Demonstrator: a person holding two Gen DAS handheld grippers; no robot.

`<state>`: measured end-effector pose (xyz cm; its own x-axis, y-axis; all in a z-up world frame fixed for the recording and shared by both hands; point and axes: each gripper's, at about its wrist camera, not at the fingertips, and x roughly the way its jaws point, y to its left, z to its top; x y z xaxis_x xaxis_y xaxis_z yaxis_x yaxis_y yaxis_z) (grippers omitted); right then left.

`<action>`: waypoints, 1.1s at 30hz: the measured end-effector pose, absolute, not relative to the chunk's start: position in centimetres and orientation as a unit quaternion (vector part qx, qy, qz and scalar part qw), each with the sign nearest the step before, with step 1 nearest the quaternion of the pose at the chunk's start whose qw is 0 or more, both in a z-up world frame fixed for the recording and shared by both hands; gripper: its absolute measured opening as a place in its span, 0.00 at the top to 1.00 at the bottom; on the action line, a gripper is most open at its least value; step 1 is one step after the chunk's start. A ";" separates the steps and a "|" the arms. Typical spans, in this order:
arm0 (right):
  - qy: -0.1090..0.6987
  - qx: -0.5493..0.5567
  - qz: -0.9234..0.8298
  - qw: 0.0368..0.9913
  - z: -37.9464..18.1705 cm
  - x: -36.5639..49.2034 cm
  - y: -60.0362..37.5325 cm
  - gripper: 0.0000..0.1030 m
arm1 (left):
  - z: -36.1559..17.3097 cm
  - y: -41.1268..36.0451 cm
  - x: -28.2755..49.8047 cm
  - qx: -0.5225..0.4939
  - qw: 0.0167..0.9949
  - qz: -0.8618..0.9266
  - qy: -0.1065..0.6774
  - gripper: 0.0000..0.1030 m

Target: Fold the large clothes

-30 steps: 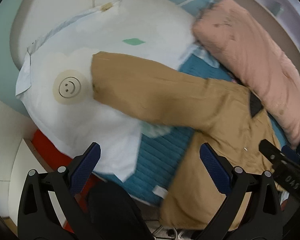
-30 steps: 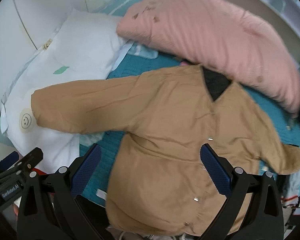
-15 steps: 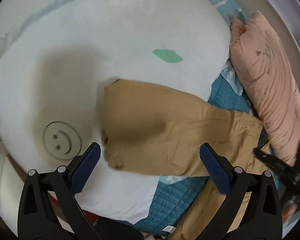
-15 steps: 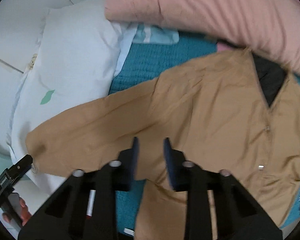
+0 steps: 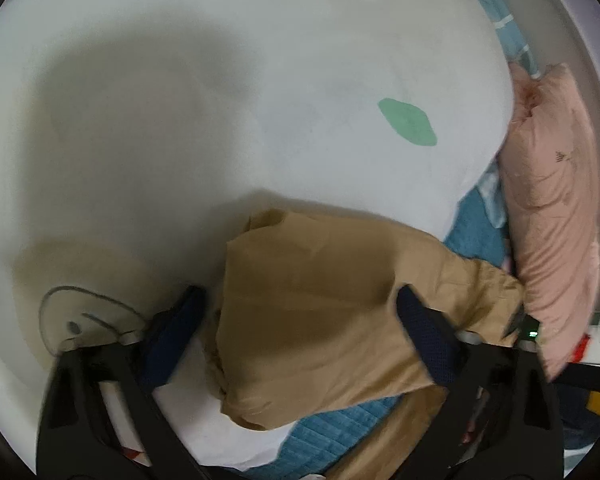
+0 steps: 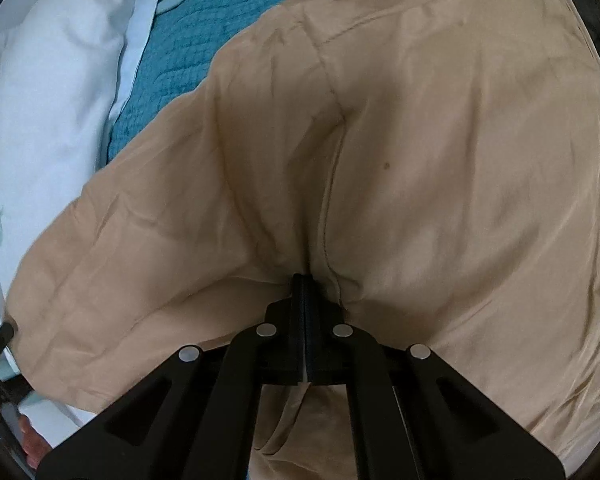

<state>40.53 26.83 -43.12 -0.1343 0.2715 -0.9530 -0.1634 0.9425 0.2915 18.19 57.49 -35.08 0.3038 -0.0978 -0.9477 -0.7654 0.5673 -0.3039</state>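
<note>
A tan jacket (image 6: 420,140) lies spread on a teal bed cover. Its left sleeve (image 5: 320,300) reaches onto a white pillow, cuff end toward me in the left wrist view. My left gripper (image 5: 300,320) is open, with its fingers on either side of the sleeve's cuff end, close above it. My right gripper (image 6: 303,280) is shut on a pinch of jacket fabric at the underarm seam where the sleeve meets the body. Folds of cloth radiate from the pinch.
A white pillow (image 5: 260,100) with a green patch and a smiley face lies under the sleeve. A pink pillow (image 5: 552,208) lies at the right. The teal cover (image 6: 204,44) shows between pillow and jacket. The other gripper's tip (image 6: 0,336) shows at the left edge.
My left gripper moved down close over the sleeve cuff and stays open. My right gripper dropped onto the jacket's underarm and closed on the fabric.
</note>
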 end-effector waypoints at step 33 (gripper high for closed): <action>0.621 0.074 0.186 0.758 -24.8 38.3 6.4 0.99 | -22.7 32.9 30.7 -0.227 0.784 0.126 0.563 0.91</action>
<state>38.30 6.36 -24.78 0.1595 0.3732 -0.9140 -0.1903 0.9201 0.3425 30.66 32.93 -22.70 0.3335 -0.0587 -0.9409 -0.4531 0.8653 -0.2146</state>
